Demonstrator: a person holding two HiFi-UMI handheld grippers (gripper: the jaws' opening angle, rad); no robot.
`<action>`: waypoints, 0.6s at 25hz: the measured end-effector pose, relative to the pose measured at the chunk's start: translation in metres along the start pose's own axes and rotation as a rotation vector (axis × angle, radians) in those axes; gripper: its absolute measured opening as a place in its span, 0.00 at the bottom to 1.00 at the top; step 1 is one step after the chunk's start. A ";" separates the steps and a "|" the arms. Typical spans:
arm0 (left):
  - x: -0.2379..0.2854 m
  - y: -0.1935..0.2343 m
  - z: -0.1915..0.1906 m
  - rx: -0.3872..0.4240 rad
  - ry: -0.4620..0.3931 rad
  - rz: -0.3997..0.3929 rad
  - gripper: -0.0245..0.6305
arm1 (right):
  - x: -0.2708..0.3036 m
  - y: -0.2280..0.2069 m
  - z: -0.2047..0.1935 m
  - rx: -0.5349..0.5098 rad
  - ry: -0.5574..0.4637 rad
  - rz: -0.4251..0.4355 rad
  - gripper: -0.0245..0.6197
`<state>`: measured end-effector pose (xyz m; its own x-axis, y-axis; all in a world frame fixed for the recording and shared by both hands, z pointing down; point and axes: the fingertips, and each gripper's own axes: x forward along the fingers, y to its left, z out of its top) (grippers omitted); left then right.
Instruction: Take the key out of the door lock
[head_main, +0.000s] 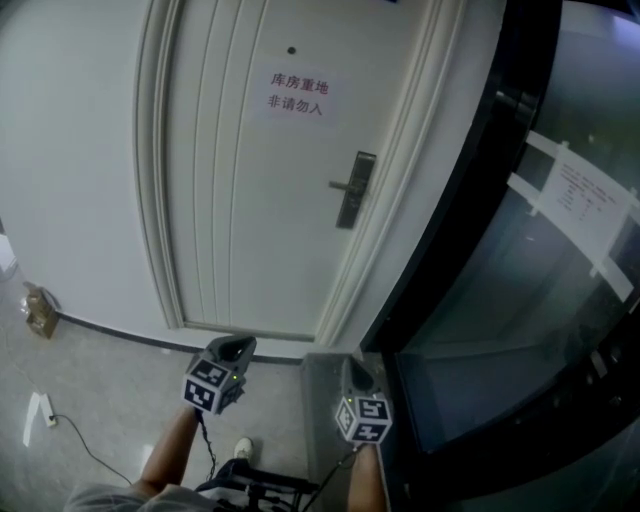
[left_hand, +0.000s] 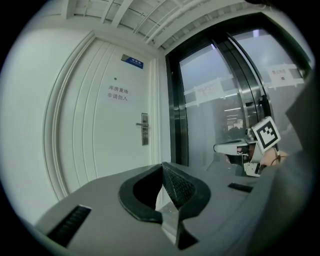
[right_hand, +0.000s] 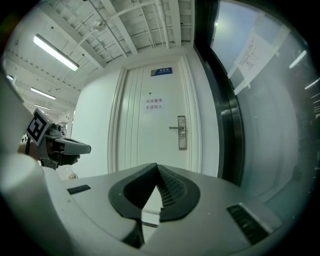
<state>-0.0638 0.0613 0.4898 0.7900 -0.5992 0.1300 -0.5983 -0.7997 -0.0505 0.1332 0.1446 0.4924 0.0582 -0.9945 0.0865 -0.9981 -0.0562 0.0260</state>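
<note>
Down at the bottom edge, a shoe (head_main: 243, 447) on the grey floor (head_main: 100, 370), and both grippers are out in front. The left tongs (head_main: 238, 348) at lower centre are shut tip to tip with nothing between them. The right tongs (head_main: 352, 368) just to their right are closed and empty too, riding close beside the dark glass wall (head_main: 500, 300) that fills the right of the frame. A cable (head_main: 80, 445) trails across the floor at lower left. Beyond stands the white panelled door (head_main: 240, 200), well apart from both grippers. Its dark lock plate (head_main: 349, 212) sits right of centre with the lever handle (head_main: 338, 185) sticking out to the left. The key should be in that plate below the lever, but it is too small to make out from here. Higher up hangs a printed notice (head_main: 298, 95). The dangers, as I see them: the tongs must part before they arrive or they will only butt the key, and a high approach could knock the lever. A pinch on the edge of so small a key may slip, and a pull off the lock's line, or with the key turned, would likely jam it.
</note>
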 end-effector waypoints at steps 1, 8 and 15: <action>0.007 0.004 0.000 0.005 0.000 -0.004 0.04 | 0.007 -0.003 0.001 0.001 -0.003 -0.005 0.06; 0.054 0.043 0.011 0.000 -0.008 -0.002 0.04 | 0.065 -0.015 0.008 0.003 0.000 -0.009 0.06; 0.105 0.081 0.022 -0.002 -0.006 -0.006 0.04 | 0.123 -0.030 0.025 0.004 -0.007 -0.017 0.06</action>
<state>-0.0267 -0.0668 0.4778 0.7944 -0.5947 0.1239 -0.5938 -0.8032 -0.0476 0.1693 0.0215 0.4777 0.0749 -0.9940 0.0793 -0.9970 -0.0733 0.0230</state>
